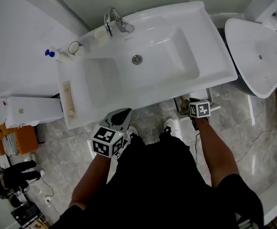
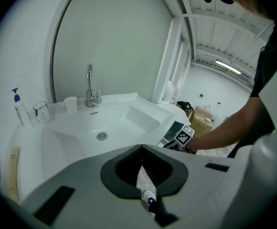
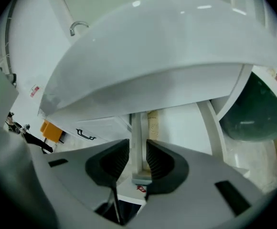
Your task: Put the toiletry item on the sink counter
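At the front edge of the sink bench (image 1: pixel 215 42), left tool (image 1: pixel 121 116) pinches a tube (image 2: pixel 145 185) by its flat body; right tool (image 3: pixel 137 144) stands spread, empty. Tube likely light, soft: grip gently mid-body.

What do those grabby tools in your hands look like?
The left tool and right tool are grey shells with black ribbed pads. Each carries a cube of black-and-white square markers. The clothes are black, with short sleeves.
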Tool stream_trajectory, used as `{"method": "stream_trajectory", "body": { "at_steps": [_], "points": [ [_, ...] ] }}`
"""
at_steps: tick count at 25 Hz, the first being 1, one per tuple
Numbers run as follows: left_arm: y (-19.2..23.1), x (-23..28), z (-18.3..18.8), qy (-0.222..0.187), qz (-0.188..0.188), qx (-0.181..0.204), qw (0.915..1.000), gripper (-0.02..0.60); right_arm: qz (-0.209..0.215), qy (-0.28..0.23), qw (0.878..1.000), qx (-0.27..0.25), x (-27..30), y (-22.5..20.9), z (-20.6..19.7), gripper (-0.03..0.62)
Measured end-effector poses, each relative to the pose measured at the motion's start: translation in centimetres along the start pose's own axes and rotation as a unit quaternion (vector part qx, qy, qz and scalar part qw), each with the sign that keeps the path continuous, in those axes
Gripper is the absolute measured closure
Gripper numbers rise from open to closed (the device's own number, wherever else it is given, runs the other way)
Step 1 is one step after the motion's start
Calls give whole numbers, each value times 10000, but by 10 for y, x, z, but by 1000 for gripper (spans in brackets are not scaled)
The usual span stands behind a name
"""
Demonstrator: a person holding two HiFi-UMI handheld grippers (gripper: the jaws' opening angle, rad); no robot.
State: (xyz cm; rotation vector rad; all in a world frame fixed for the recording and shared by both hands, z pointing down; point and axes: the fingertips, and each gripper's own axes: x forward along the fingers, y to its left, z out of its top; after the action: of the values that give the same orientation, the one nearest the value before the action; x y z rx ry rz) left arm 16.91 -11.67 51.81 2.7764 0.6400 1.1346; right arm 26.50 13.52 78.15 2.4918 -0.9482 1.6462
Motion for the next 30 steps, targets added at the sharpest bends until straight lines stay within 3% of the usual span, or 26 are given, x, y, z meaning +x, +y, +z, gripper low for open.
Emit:
{"method": "stream_trajectory", "body": {
  "at_steps": [10, 17, 23, 30],
  "points": [
    [20, -20, 6, -282, -182, 119, 9994, 581, 169, -722, 9972, -103, -70, 76, 33, 490],
    [42, -42, 11, -490, -143, 78, 9987, 581, 545, -1350, 9891, -201, -115, 151, 71, 499],
    [61, -58, 7, -618, -95, -13, 9980, 581, 941, -1937, 9747, -605, -141, 223, 113, 570],
    [77, -85, 15, -978, 39, -29, 9952, 581, 1488, -2481, 9516, -1037, -170, 301, 158, 582]
  ]
}}
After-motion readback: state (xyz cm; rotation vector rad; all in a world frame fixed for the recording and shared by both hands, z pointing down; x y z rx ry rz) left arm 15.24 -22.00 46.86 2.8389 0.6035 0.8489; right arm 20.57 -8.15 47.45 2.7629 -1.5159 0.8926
